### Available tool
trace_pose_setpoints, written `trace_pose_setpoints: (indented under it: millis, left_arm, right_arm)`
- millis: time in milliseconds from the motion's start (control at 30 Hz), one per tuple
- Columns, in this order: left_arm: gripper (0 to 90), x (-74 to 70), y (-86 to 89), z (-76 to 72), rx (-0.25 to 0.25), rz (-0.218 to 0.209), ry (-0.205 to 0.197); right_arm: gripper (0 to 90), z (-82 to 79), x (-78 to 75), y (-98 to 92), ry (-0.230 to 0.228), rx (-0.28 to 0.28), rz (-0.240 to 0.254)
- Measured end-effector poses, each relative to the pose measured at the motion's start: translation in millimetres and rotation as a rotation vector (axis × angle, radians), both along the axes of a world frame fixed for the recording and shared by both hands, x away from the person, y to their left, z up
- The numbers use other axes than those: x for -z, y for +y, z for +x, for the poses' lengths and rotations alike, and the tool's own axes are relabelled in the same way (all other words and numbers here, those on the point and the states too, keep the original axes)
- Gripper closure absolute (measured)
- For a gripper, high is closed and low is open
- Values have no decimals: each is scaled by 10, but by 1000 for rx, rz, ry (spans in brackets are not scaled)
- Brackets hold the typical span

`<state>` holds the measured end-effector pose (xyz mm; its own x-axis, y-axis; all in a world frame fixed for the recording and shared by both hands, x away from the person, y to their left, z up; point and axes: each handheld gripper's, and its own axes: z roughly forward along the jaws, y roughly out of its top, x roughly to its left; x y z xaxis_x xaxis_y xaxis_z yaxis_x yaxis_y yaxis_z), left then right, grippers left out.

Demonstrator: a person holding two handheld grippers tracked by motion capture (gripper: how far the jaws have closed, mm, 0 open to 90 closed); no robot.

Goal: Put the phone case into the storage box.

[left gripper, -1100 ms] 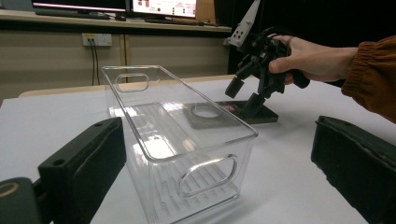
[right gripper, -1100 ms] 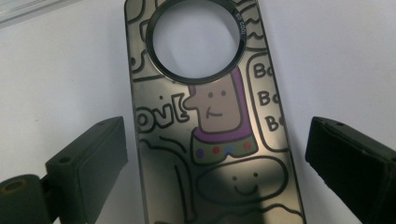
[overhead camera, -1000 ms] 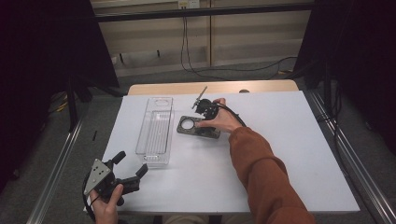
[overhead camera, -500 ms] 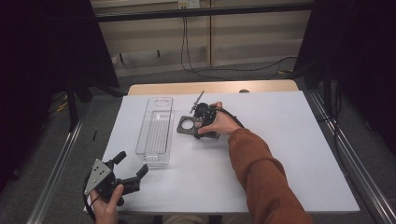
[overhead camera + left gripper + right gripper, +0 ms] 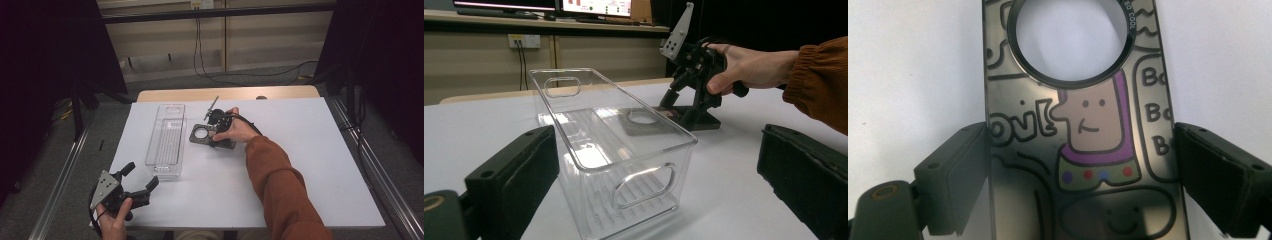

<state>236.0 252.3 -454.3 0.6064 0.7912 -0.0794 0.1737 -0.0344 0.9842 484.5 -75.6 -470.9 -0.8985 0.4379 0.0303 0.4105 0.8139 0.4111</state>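
My right tongs (image 5: 1080, 165) straddle the dark plate (image 5: 1078, 150) at mid-frame, parted either side of its long edges, nothing gripped; left tongs (image 5: 141, 178) idle, agape.

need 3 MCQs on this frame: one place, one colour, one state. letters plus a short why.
1. Where does the clear bin lie relative to the dark card?
A. on the left tool's side of it
B. on top of it
C. behind it, off the table

2. What colour is the sleeve on the person's right arm?
A. blue
B. rust orange
C. white

3. How do the left tool's jaws stand?
A. clamped on the bin
B. shut on nothing
C. open

Answers: 1 A, the high view shows the bin left of the card. 2 B, the sleeve shows orange. 3 C, the left gripper view shows both jaws wide apart.
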Motion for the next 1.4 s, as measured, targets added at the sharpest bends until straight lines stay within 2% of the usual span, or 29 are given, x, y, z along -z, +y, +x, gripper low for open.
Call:
trace_pose_setpoints:
  millis: [67, 133, 300, 400, 433, 467, 533, 600, 633, 733, 800, 867, 900, 933, 1033, 1267, 1400]
  left_arm:
    - [34, -1, 2, 1, 2, 2, 0]
    - [34, -2, -4, -1, -3, -2, -2]
    - [34, -1, -3, 1, 1, 1, -1]
    - [34, -1, 0, 1, -2, 1, 0]
    - [34, -1, -1, -1, -1, 0, 1]
    - [34, -1, -1, 0, -1, 0, 0]
    - [34, -1, -1, 2, 0, 2, -1]
    - [34, -1, -1, 2, -1, 3, 0]
    - [34, 0, -2, 2, 0, 2, 0]
    - [34, 0, -4, 1, -6, 5, 2]
    - [34, -1, -6, 2, -3, -1, 0]
    - [34, -2, -2, 1, -1, -3, 0]
    - [34, -3, 0, 0, -2, -1, -1]
    - [34, -3, 5, 0, -1, 3, -1]
    - [34, -1, 3, 1, -2, 4, 1]
    - [34, -5, -10, 0, -11, 4, 1]
    - [34, -4, -5, 4, -5, 2, 0]
  right_arm:
    - [114, -11, -8, 8, 5, 16, 1]
    - [117, -3, -10, -9, 5, -2, -4]
    - [121, -9, -17, -11, 7, 11, -5]
    - [121, -16, -15, -14, 4, 37, 4]
    - [122, -6, -17, -34, 3, 18, -8]
    - [122, -15, -19, -31, 4, 41, -3]
    - [122, -14, -25, -52, 7, 53, -5]
    - [122, -2, -36, -90, -3, 36, -18]
    - [122, -11, -38, -94, 1, 49, -6]
    - [122, -11, -71, -116, -11, 34, -2]
    - [122, -29, -99, -107, -13, 56, 1]
    - [122, -34, -128, -118, -27, 44, -1]
    - [122, -33, -139, -133, -33, 36, 14]
    - [122, -53, -151, -127, -33, 72, 30]
    - [122, -66, -187, -167, -44, 62, 23]
    - [122, -148, -286, -258, -85, 96, 77]
    - [123, -193, -318, -322, -92, 114, 96]
